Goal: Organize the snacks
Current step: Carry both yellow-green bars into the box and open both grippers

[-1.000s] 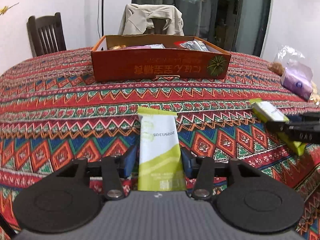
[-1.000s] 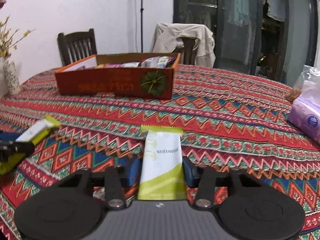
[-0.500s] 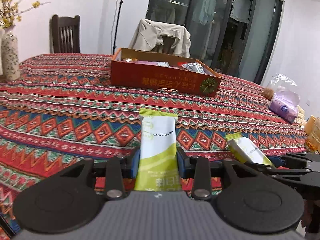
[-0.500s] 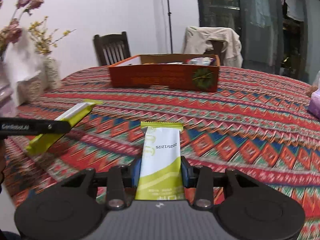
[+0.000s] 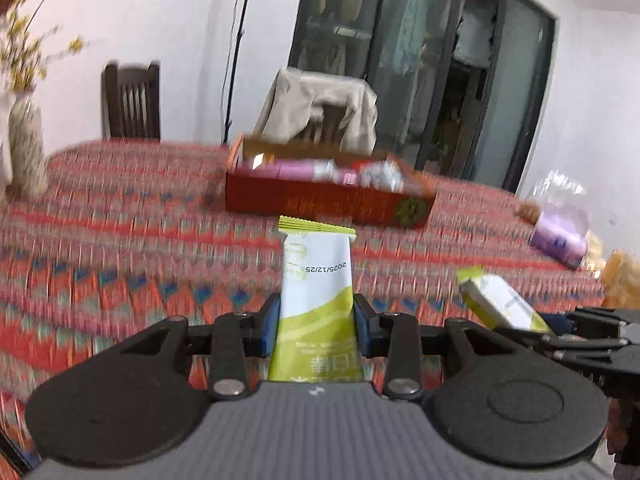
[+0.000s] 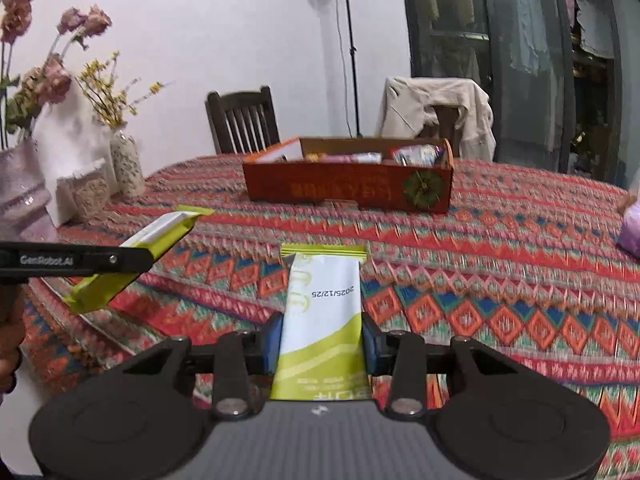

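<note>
My left gripper is shut on a green and white snack packet and holds it above the table. My right gripper is shut on a second green and white snack packet, also in the air. Each gripper shows in the other's view: the right one with its packet at the right, the left one with its packet at the left. An orange cardboard box holding several snacks stands on the far middle of the table, also in the right wrist view.
The table has a red patterned cloth. Vases with flowers stand at its left edge. A purple packet and clear bags lie at the right. Two chairs stand behind the table, one draped with a jacket.
Both grippers have risen and pulled back from the table with their packets. The box looks farther away, and more of the room and the vases shows.
</note>
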A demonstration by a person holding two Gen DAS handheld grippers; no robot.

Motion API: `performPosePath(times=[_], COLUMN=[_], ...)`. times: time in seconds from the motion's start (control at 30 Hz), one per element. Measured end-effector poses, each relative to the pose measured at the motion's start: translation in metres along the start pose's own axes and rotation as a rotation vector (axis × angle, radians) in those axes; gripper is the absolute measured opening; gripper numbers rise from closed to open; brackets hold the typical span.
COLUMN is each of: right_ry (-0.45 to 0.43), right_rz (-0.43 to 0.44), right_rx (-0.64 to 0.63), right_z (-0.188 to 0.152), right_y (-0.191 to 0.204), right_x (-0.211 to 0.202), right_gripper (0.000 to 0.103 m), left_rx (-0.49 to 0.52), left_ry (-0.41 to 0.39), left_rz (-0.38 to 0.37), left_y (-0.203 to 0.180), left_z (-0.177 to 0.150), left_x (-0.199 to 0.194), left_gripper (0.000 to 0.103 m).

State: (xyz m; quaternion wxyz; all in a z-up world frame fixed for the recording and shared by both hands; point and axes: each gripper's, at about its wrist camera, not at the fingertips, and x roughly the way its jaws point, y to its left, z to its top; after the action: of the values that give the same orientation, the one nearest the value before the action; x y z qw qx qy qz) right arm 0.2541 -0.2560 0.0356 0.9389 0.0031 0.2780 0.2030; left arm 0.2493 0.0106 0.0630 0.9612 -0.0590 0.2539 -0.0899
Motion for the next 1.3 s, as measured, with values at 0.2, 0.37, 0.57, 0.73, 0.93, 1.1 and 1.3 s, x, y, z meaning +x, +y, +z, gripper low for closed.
performPosePath(times=[0.2, 0.37, 0.57, 0.73, 0.93, 1.1, 1.3], right_ry=[-0.095, -0.147, -0.076, 0.019, 0.114, 0.105, 0.06], right_rz=[0.019, 0.054, 0.094, -0.004, -0.089, -0.069, -0.083], right_rx=[-0.081, -0.121, -0.045, -0.051, -0.033, -0.037, -0.041], right_z=[0.063, 0.146, 0.223, 0.246, 0.232, 0.222, 0.238], right_y=[-0.011, -0.03, -0.056, -0.064, -0.072, -0.072, -0.078], right_x=[0.011, 0.059, 0.161, 0.258, 0.341, 0.349, 0.327], right_gripper=[0.038, 0.038, 0.038, 0.038, 0.042, 0.06, 0.066], left_rx=[0.04, 0.036, -0.034, -0.087, -0.076, -0.062, -0.053], left_ry=[-0.074, -0.062, 0.035, 0.128, 0.174, 0.194, 0.175], left_rz=[-0.064, -0.05, 0.029, 0.073, 0.119, 0.124, 0.089], left_y=[0.009, 0.019, 0.039, 0.052, 0.06, 0.073, 0.074], left_z=[0.082, 0.156, 0.202, 0.201, 0.188, 0.186, 0.202], left_x=[0.042, 0.119, 0.234, 0.309, 0.357, 0.37, 0.346], left_gripper=[0.038, 0.038, 0.039, 0.039, 0.04, 0.063, 0.064])
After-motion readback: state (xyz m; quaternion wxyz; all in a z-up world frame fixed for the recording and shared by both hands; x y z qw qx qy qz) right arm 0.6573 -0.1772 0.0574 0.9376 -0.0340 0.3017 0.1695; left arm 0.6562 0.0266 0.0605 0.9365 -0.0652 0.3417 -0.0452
